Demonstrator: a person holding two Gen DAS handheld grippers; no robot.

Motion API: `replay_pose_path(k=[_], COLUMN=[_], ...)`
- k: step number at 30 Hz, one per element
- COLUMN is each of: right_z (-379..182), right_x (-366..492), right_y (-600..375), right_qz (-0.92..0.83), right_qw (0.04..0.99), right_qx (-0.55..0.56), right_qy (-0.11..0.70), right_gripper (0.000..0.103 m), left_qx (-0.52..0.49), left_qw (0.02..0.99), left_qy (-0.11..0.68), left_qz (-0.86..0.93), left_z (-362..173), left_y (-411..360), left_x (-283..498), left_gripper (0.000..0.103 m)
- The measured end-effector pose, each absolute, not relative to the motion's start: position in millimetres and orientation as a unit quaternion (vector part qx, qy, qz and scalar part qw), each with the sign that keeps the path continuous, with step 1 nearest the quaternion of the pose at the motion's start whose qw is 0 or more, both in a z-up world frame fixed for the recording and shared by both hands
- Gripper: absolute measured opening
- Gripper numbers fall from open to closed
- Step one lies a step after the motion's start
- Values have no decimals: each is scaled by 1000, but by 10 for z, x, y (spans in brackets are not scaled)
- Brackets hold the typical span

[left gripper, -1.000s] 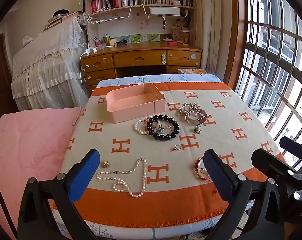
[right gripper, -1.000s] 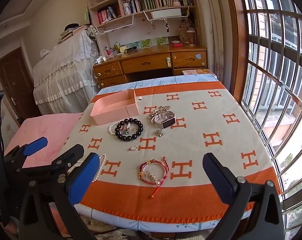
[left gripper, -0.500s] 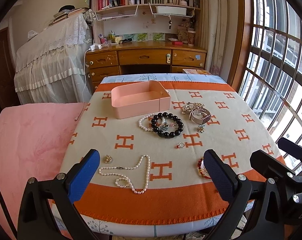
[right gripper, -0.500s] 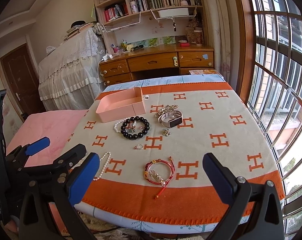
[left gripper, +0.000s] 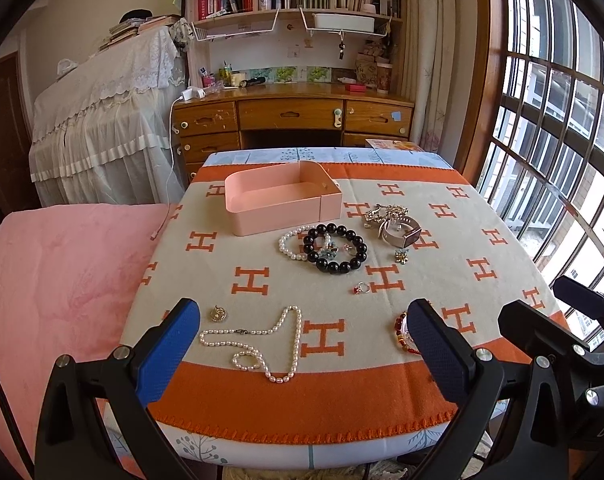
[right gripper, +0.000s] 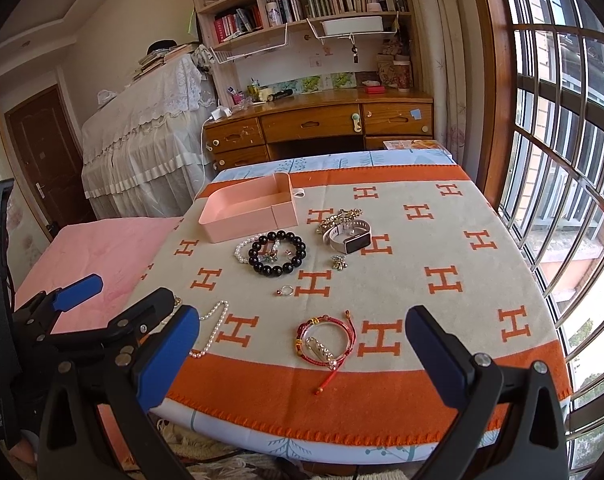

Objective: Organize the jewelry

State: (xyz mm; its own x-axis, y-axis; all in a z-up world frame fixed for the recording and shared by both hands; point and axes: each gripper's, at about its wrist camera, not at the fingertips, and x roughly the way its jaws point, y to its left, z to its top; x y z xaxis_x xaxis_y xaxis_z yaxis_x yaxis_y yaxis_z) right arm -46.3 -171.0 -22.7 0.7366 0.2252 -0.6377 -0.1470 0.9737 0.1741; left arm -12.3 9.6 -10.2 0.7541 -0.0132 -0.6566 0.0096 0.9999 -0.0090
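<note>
A pink open box (left gripper: 279, 196) (right gripper: 250, 211) stands at the far left of the orange and cream blanket. Near it lie a black bead bracelet (left gripper: 336, 247) (right gripper: 278, 253), a small pearl bracelet (left gripper: 291, 244), a watch (left gripper: 402, 235) (right gripper: 349, 237) and a ring (left gripper: 361, 289) (right gripper: 285, 290). A pearl necklace (left gripper: 261, 344) lies at the front, under my open, empty left gripper (left gripper: 302, 344). A red cord bracelet (right gripper: 326, 344) lies below my open, empty right gripper (right gripper: 302, 348). Both grippers hover above the table's near edge.
A gold pendant (left gripper: 219, 313) lies left of the necklace. A pink bed (left gripper: 57, 272) adjoins the table's left side. A wooden desk (left gripper: 293, 116) with shelves stands behind. A barred window (left gripper: 562, 120) runs along the right.
Both grippers have pulled back and risen a little from the table, so the jewelry sits farther off in both views. Nothing on the table has moved.
</note>
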Motion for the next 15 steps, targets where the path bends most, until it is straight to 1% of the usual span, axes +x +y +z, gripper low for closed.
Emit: replay_pose_path(k=[15], right_z=[-209], right_x=[-472], right_y=[-1719], right_qz=[103], right_qw=[928], right_qx=[58], right_qy=[353], right_gripper=[103], left_qx=[-7], left_qw=[935], left_qy=[354], left_qz=[-10], left_z=[-112], left_y=[106], left_x=[-184], left_gripper=[102])
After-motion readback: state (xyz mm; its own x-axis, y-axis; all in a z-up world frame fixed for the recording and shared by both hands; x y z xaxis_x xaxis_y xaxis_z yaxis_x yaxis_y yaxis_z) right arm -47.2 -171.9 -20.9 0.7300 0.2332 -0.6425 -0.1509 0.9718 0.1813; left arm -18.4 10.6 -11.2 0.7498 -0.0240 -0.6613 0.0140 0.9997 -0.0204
